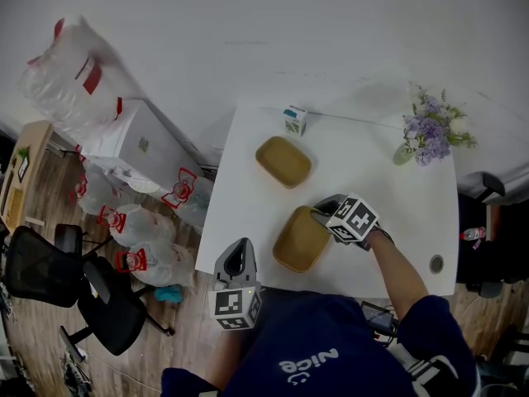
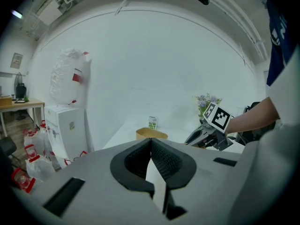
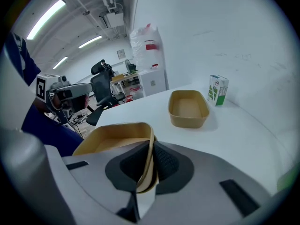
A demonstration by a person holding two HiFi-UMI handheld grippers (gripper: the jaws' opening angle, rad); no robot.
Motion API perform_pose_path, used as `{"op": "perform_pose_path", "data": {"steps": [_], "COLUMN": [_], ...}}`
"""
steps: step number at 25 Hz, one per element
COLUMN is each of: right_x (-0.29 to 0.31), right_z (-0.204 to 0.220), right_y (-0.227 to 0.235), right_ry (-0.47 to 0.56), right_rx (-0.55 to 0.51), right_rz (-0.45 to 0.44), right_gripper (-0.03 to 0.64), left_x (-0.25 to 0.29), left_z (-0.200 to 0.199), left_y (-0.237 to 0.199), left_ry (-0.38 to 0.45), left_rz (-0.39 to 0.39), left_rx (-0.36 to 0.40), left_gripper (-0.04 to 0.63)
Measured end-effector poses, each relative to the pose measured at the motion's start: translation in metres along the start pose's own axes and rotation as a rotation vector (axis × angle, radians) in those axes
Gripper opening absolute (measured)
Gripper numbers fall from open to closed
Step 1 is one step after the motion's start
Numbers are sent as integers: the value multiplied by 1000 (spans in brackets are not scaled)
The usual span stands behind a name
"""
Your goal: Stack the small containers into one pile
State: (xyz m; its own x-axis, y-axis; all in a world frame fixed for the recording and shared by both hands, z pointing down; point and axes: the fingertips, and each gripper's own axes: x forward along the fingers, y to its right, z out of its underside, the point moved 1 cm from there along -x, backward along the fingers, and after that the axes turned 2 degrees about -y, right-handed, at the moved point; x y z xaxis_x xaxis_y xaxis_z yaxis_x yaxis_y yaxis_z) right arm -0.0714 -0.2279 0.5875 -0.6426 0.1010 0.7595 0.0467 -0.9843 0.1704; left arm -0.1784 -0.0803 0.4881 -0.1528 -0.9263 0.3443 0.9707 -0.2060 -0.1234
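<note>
On the white table (image 1: 397, 213), near side: one tan container (image 1: 299, 240), its right rim pinched by the right gripper (image 1: 327, 212). Far side: a second container (image 1: 283, 161), well apart. Left gripper (image 1: 238, 256) was pressed together, empty. One carton (image 1: 294, 120); one flower vase (image 1: 428, 132). Risk: the thin rim might buckle or slip, so the container tilted.

Long fluorescent ceiling tubes (image 3: 45, 18) cast cool, dimmish light; soft shadow hugs the tan oval paper container (image 3: 188, 108) on the white table (image 3: 243, 139); gripper views bow, darkening at corners.
</note>
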Motion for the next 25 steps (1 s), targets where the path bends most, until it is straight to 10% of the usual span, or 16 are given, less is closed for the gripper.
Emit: {"op": "perform_pose_path", "data": {"steps": [20,25], "right_x": [8,6], "right_z": [9,9], "right_y": [2,-2], "right_ry": [-26,-23], "right_rx": [-54,-33], "right_rz": [19,-3], "right_gripper": [58,164], "left_x": [8,10], "left_z": [3,3], "left_y": [1,3], "left_ry": [-12,-12], "left_rz": [13,22], "left_rx": [1,3], "left_gripper": [18,18]}}
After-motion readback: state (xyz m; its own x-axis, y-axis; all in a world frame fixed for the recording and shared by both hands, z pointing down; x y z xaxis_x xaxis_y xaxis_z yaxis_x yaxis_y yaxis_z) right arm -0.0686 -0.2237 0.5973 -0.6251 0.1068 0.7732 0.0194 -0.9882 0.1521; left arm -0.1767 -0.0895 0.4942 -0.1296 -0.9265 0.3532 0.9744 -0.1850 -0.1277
